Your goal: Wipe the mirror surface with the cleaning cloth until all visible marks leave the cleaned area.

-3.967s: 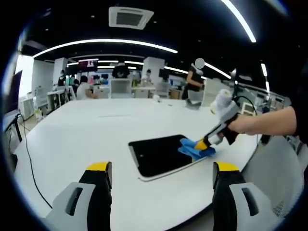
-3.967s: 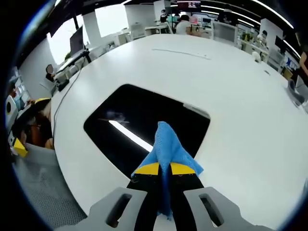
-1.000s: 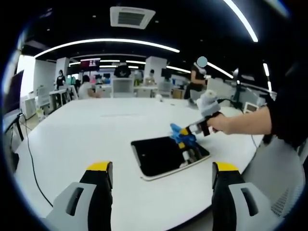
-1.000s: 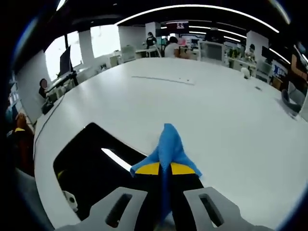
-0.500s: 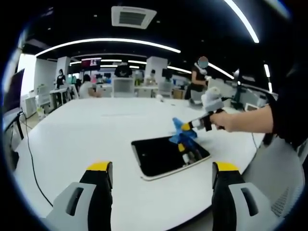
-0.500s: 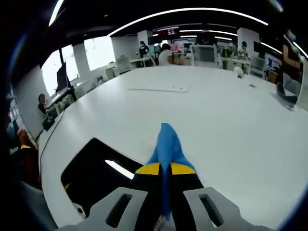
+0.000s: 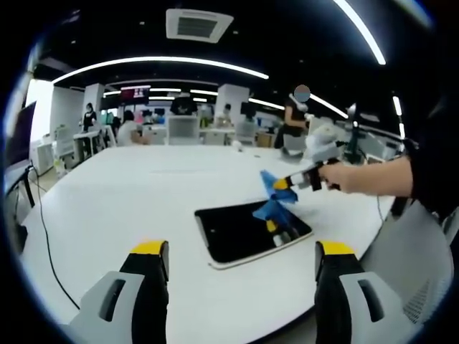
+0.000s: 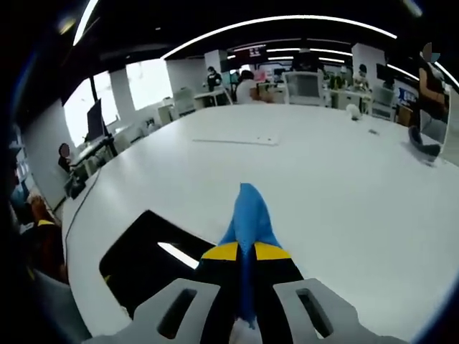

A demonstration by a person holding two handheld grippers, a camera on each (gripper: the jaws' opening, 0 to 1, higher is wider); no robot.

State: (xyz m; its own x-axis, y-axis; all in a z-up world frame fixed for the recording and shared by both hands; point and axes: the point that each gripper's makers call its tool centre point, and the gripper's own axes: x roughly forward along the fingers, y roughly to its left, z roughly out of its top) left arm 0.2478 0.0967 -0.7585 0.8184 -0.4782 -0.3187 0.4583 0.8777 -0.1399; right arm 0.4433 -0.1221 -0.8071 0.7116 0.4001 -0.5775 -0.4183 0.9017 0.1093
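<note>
One dark rectangular mirror (image 7: 247, 231) with a pale rim and rounded corners lies flat on the large white oval table (image 7: 115, 208). Its glass reflects a bright ceiling light strip and, in the left gripper view, the blue cloth above it. No marks can be made out on the surface at this size.

One crumpled blue cleaning cloth (image 8: 247, 215) is clamped between the closed yellow-tipped jaws of the right gripper (image 8: 242, 252), held in the air over the mirror's far edge, apart from the glass.

The left gripper (image 7: 240, 258) has its jaws spread wide and holds nothing, near the table's front edge.

Containers: none in view.
</note>
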